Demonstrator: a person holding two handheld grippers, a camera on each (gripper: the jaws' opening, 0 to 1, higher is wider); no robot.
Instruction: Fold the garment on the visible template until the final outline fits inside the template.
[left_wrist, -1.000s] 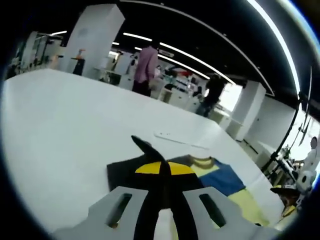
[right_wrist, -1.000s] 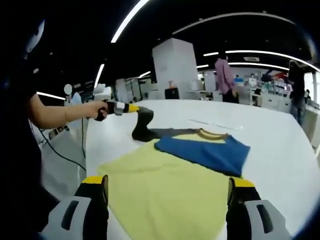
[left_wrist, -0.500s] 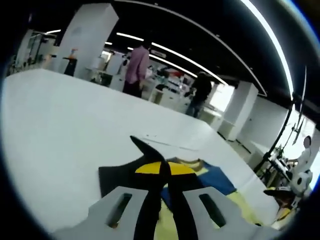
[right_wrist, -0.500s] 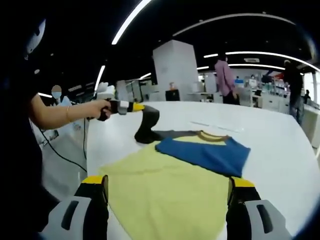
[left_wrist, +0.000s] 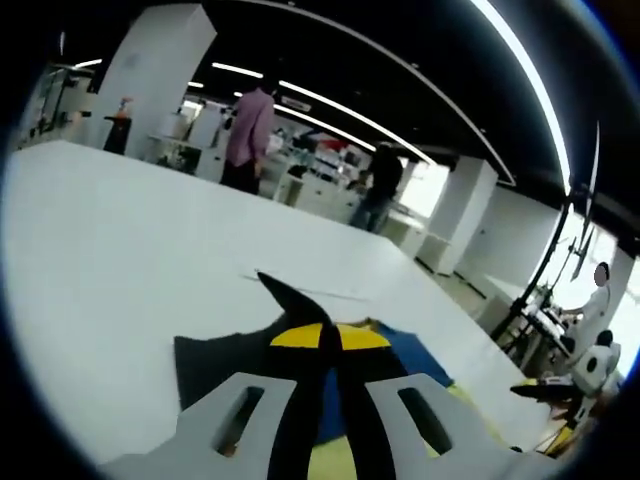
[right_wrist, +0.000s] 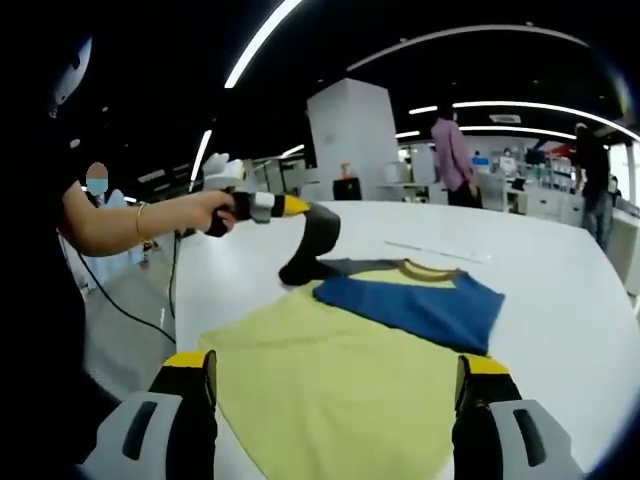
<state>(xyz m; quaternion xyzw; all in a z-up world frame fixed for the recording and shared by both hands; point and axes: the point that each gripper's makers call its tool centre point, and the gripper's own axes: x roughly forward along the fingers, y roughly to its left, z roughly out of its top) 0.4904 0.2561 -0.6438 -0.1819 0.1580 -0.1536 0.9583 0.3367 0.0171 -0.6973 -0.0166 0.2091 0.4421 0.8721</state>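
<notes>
A yellow T-shirt (right_wrist: 330, 350) lies flat on the white table (right_wrist: 560, 290), with its blue sleeve (right_wrist: 410, 305) folded across the chest below a tan collar (right_wrist: 425, 268). The left gripper (right_wrist: 305, 208), held by a person's hand, is shut on the dark sleeve (right_wrist: 308, 255) and holds it lifted above the shirt's far left corner. In the left gripper view that gripper (left_wrist: 330, 338) pinches the dark sleeve (left_wrist: 275, 292), with blue cloth (left_wrist: 410, 345) beneath. My right gripper (right_wrist: 335, 365) stands open over the shirt's near hem, nothing between its fingers.
A thin pale strip (right_wrist: 435, 250) lies on the table beyond the collar. The table's left edge (right_wrist: 178, 300) drops to the floor. People (right_wrist: 450, 150) stand far behind the table beside a white pillar (right_wrist: 350, 135).
The left gripper has carried the lifted dark sleeve higher and to the right, toward the shirt's middle. The right gripper and the rest of the shirt have stayed put.
</notes>
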